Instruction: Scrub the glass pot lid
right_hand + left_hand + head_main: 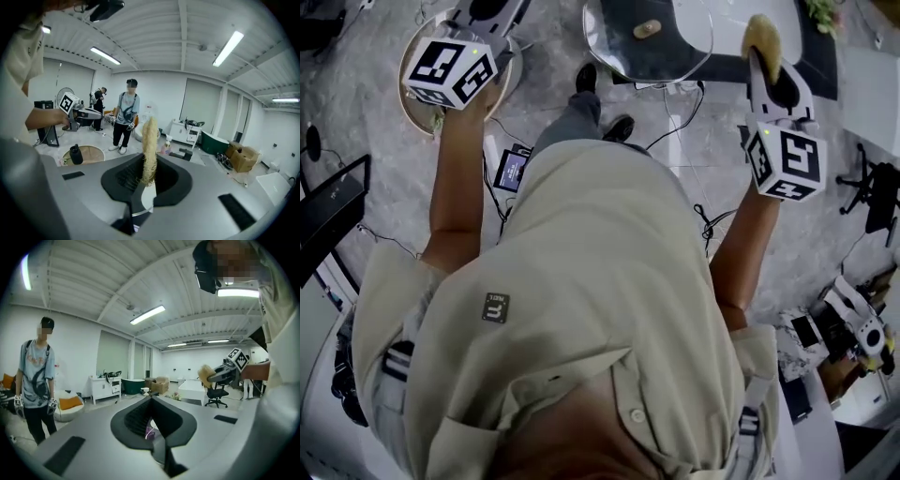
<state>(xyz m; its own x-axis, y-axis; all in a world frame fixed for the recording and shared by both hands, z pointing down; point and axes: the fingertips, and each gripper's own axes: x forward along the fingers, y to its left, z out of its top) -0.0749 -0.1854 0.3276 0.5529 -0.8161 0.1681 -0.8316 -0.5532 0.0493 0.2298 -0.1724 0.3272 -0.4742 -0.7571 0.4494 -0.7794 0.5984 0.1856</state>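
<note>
Head view, near to far. Left gripper (pixel 151 404): jaws are shut tight on nothing, and it is raised over a round wooden stand (pixel 414 111). With this claw idle the lid is left unsteadied. Body of smooth grey plastic. Right gripper (pixel 147 161): jaws are clamped on the lower end of a loofah (pixel 761 39), which is stood upright. Pinched by one end only, it may be bent over or pulled loose under pressure. Flat, coarse, straw-coloured fibre. Lid (pixel 623 52): it is laid on a dark tabletop (pixel 817 67) ahead, between the grippers, nearer the right, and is touched by neither. It may be pushed or spun away once scrubbed. Round clear glass, slick, with a small tan knob (pixel 647 28).
</note>
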